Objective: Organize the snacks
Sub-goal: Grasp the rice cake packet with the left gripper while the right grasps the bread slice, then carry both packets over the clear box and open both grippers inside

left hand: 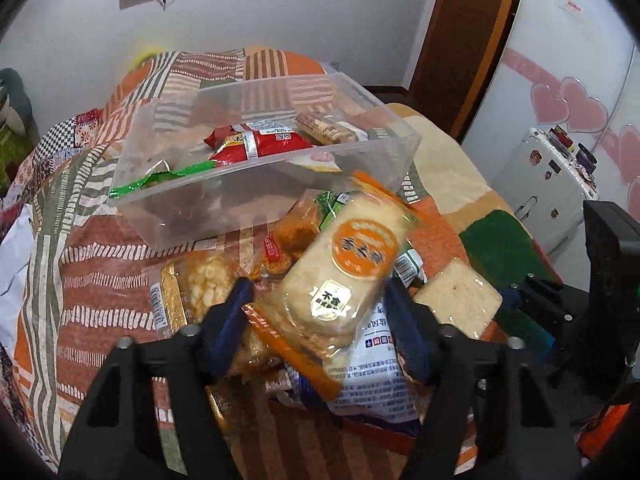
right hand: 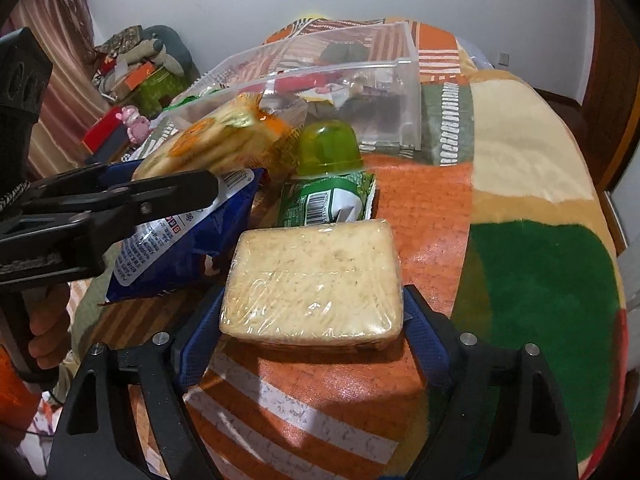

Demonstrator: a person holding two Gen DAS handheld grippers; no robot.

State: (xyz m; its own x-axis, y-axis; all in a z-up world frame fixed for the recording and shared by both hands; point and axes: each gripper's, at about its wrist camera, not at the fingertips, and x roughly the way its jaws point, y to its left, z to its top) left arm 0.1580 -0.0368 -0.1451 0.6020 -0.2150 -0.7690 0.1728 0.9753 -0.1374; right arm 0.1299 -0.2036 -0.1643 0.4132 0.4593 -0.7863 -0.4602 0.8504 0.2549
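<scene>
Okay, we go left to right on the patchwork cloth point(left hand: 100, 280). Far left of the pile we log a clear bag with a gold edge point(left hand: 200, 284) holding pale round pieces, flat on the cloth. Behind it stands the clear plastic box point(left hand: 160, 208), open on top. Inside it we see a green wrapper point(left hand: 160, 178) at the left, a red packet point(left hand: 264, 142) in the middle and a biscuit pack point(left hand: 324, 128) toward the back right.

Next, the left gripper point(left hand: 316, 286). Its tongs look clenched on the orange-label cake pack point(left hand: 344, 264), which sits tilted between the blue pads, its far end pointing at the box. Under that pack we note an orange crumbly snack point(left hand: 288, 236) and a blue-and-white bag point(left hand: 376, 364). In the right wrist view a hand point(right hand: 44, 340) grips this tool's handle at the left edge.

Further right, we see a green jelly cup point(right hand: 328, 148) standing upside down on a green packet point(right hand: 324, 200) with a barcode, just in front of the box.

Rightmost, the right gripper point(right hand: 312, 292). Its jaws straddle the clear-wrapped pale block point(right hand: 312, 280), which lies flat on the cloth, near side of the green packet. Both pads sit right at the block's sides; we cannot tell whether they are pressing or only flanking it.
</scene>
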